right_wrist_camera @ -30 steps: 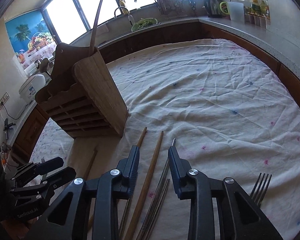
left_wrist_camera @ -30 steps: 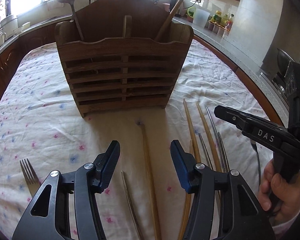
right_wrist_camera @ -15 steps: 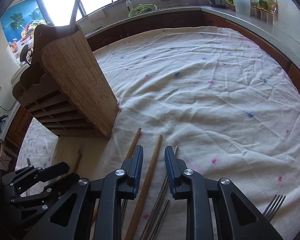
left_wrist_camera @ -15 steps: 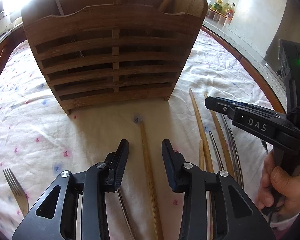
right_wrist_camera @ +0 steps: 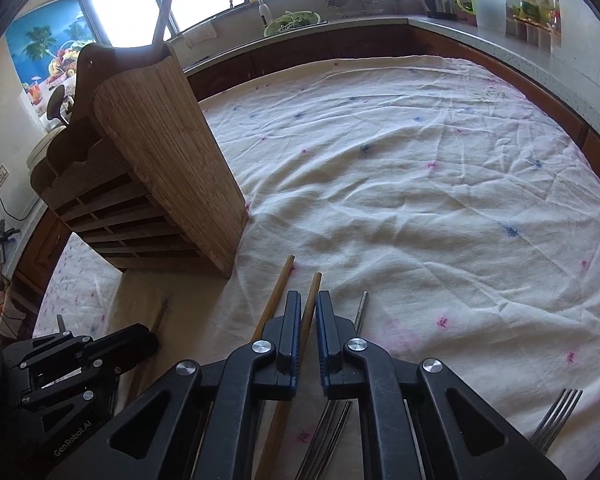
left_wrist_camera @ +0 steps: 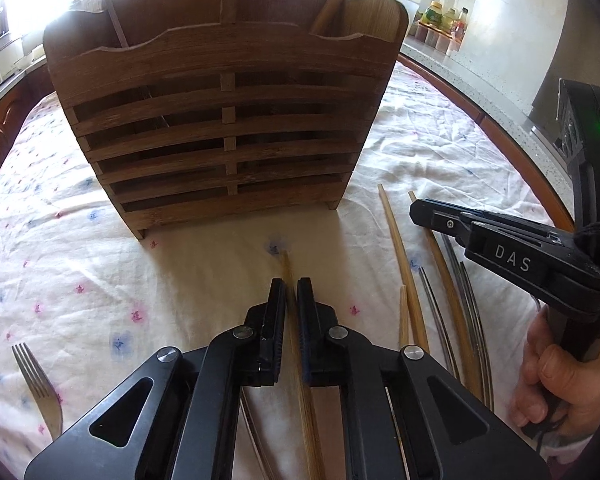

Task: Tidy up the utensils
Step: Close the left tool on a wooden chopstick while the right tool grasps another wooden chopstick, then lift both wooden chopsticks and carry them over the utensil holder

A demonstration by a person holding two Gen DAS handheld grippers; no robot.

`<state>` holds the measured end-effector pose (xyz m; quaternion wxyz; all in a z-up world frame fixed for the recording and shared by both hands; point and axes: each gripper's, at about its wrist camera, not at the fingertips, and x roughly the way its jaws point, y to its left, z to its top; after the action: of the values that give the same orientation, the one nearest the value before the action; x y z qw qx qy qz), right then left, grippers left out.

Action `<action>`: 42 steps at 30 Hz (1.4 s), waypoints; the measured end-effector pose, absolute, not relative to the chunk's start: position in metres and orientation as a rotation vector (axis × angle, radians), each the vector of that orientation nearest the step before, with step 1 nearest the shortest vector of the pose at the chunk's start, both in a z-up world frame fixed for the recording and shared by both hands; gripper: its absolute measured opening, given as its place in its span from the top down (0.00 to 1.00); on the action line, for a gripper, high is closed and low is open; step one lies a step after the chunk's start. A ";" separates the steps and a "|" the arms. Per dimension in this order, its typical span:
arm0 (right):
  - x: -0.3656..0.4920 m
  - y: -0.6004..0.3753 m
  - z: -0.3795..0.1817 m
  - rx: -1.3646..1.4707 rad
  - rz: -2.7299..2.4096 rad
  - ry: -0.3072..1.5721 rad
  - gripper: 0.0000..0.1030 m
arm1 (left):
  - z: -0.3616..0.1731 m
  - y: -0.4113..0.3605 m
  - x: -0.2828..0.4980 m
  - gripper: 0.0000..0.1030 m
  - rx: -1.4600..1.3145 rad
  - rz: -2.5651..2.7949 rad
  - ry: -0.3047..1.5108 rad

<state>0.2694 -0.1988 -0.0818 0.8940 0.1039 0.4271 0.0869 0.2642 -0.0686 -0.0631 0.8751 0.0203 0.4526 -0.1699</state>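
A slatted wooden utensil holder (left_wrist_camera: pixel 224 128) stands on the cloth, with a ladle handle and a wooden stick in it; it also shows in the right wrist view (right_wrist_camera: pixel 152 184). My left gripper (left_wrist_camera: pixel 291 286) is shut on a wooden chopstick (left_wrist_camera: pixel 286 266) lying in front of the holder. My right gripper (right_wrist_camera: pixel 308 300) is shut on another wooden chopstick (right_wrist_camera: pixel 314 284). Beside it lie a further wooden chopstick (right_wrist_camera: pixel 280 284) and metal chopsticks (right_wrist_camera: pixel 362 308). The right gripper also shows in the left wrist view (left_wrist_camera: pixel 428 210), over several wooden and metal chopsticks (left_wrist_camera: pixel 400 264).
A fork (left_wrist_camera: pixel 36 384) lies at the left on the flowered white cloth (right_wrist_camera: pixel 420 184). Another fork (right_wrist_camera: pixel 556 412) lies at the right. A kitchen counter with jars (right_wrist_camera: pixel 536 12) and a sink runs around the table's far side.
Both grippers moved forward and down and closed, each onto a wooden chopstick on the cloth. The holder looms closer in the left wrist view.
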 end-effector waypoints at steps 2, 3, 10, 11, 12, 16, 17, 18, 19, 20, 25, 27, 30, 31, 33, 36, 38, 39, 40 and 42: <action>0.263 -0.200 -0.076 0.233 0.192 0.868 0.93 | -0.057 -0.065 0.259 0.95 0.026 -0.360 0.933; 0.259 -0.200 -0.072 0.240 0.198 0.857 0.93 | -0.053 -0.062 0.257 0.95 0.015 -0.364 0.926; 0.227 -0.207 -0.034 0.279 0.227 0.763 0.94 | -0.018 -0.047 0.228 0.95 -0.049 -0.400 0.851; 0.222 -0.208 -0.028 0.281 0.230 0.747 0.94 | -0.012 -0.043 0.223 0.95 -0.059 -0.403 0.837; 0.217 -0.208 -0.022 0.282 0.233 0.732 0.94 | -0.006 -0.038 0.217 0.95 -0.068 -0.406 0.824; 0.195 -0.209 0.001 0.283 0.246 0.674 0.94 | 0.016 -0.027 0.196 0.95 -0.097 -0.414 0.769; 0.189 -0.209 0.006 0.284 0.251 0.661 0.95 | 0.022 -0.024 0.191 0.96 -0.106 -0.416 0.758; 0.184 -0.209 0.011 0.286 0.256 0.648 0.95 | 0.027 -0.021 0.186 0.96 -0.116 -0.419 0.747; 0.178 -0.208 0.016 0.284 0.259 0.636 0.95 | 0.031 -0.018 0.182 0.96 -0.124 -0.421 0.735; 0.173 -0.208 0.021 0.280 0.261 0.624 0.95 | 0.036 -0.014 0.176 0.96 -0.127 -0.420 0.722; 0.151 -0.207 0.037 0.274 0.276 0.583 0.95 | 0.053 0.002 0.152 0.96 -0.143 -0.416 0.670; 0.143 -0.206 0.043 0.266 0.277 0.567 0.95 | 0.055 0.009 0.144 0.96 -0.153 -0.408 0.653; 0.130 -0.206 0.052 0.268 0.290 0.542 0.95 | 0.060 0.020 0.132 0.96 -0.179 -0.404 0.633; 0.127 -0.206 0.055 0.263 0.290 0.532 0.95 | 0.061 0.023 0.128 0.96 -0.184 -0.401 0.626; 0.120 -0.206 0.060 0.257 0.296 0.518 0.95 | 0.064 0.027 0.123 0.96 -0.193 -0.401 0.615; 0.115 -0.205 0.064 0.243 0.296 0.505 0.95 | 0.067 0.031 0.117 0.96 -0.196 -0.398 0.604; 0.112 -0.207 0.065 0.248 0.297 0.502 0.95 | 0.069 0.033 0.113 0.96 -0.204 -0.401 0.596; 0.112 -0.207 0.066 0.251 0.298 0.499 0.95 | 0.070 0.033 0.112 0.96 -0.205 -0.401 0.590; 0.111 -0.208 0.068 0.252 0.298 0.494 0.95 | 0.072 0.034 0.110 0.96 -0.207 -0.402 0.583; 0.109 -0.208 0.070 0.256 0.301 0.485 0.95 | 0.077 0.035 0.107 0.96 -0.208 -0.404 0.568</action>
<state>0.1088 -0.2081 0.0704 0.9515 0.1258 0.2384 0.1480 0.1071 0.0349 0.0770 0.9346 -0.1018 0.2779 -0.1974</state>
